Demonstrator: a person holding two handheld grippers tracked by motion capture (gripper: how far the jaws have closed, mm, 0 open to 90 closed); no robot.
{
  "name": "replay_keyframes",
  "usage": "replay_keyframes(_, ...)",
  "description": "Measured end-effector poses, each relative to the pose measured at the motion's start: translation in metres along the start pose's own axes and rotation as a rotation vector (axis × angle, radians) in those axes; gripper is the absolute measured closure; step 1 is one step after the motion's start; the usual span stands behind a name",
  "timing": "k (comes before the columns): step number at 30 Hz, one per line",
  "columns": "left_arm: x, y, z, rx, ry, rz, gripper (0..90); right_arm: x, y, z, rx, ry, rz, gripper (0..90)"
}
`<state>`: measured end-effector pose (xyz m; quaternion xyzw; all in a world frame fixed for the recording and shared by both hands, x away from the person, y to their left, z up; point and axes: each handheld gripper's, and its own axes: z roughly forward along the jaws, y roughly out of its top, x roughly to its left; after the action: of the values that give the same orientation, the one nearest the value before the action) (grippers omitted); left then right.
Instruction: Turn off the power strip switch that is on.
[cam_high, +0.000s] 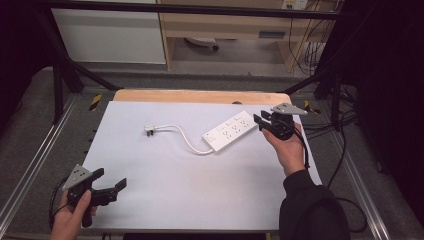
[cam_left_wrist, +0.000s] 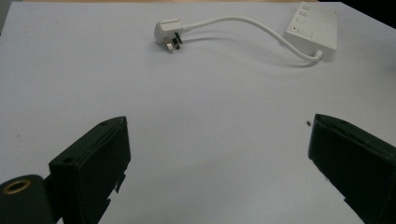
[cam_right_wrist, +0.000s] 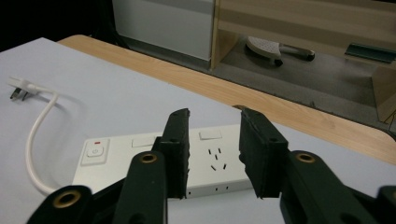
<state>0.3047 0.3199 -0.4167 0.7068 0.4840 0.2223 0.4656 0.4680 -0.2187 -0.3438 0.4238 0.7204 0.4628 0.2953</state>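
**A:** Where is the power strip (cam_high: 231, 131)?

**B:** It lies flat on the white sheet (cam_high: 175, 190) covering the table (cam_high: 200, 96), in the far right part and angled. Its white cable (cam_high: 186, 140) loops off the near-left end and runs left to the plug (cam_high: 150, 131), which lies on the sheet well apart from the strip.

**A:** And the right gripper (cam_high: 260, 121)?

**B:** It is held in the right hand (cam_high: 289, 150) at the strip's far right end. In the right gripper view the jaws stand a narrow gap apart, raised above the strip's end and in front of it. A socket shows through the gap. The pads are not pressing on the strip and nothing is clamped.

**A:** So no contact with the strip?

**B:** From the high view the tips sit just beside the end. Whether they touch it cannot be told.

**A:** The left gripper (cam_high: 111, 180)?

**B:** It is at the near left corner of the sheet, in the left hand (cam_high: 70, 217), well apart from the strip and the plug. The left gripper view shows its jaws spread wide with bare sheet between them. The plug (cam_left_wrist: 169, 32) and the strip's switch end (cam_left_wrist: 314, 29) lie far ahead of it.

**A:** Switch side?

**B:** The red-marked switch (cam_right_wrist: 95, 150) is at the cable end of the strip.
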Motion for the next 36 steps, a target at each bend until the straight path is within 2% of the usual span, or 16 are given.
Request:
replay_keyframes(6, -0.002, 0.000, 0.001, 0.003, -0.005, 0.017, 5.5, -0.001, 0.006, 0.007, -0.020, 0.011, -0.011, 76.0)
replay_keyframes(17, -0.003, 0.000, 0.002, 0.010, -0.007, 0.018, 5.5, -0.002, 0.011, 0.021, -0.029, 0.013, -0.039, 85.3)
replay_keyframes(26, -0.003, 0.000, 0.002, 0.011, -0.008, 0.020, 5.6, -0.003, 0.012, 0.030, -0.025, 0.017, -0.052, 90.0)
replay_keyframes(36, -0.002, 0.000, 0.002, 0.012, -0.010, 0.020, 5.5, -0.006, 0.012, 0.043, -0.009, -0.002, -0.029, 90.0)
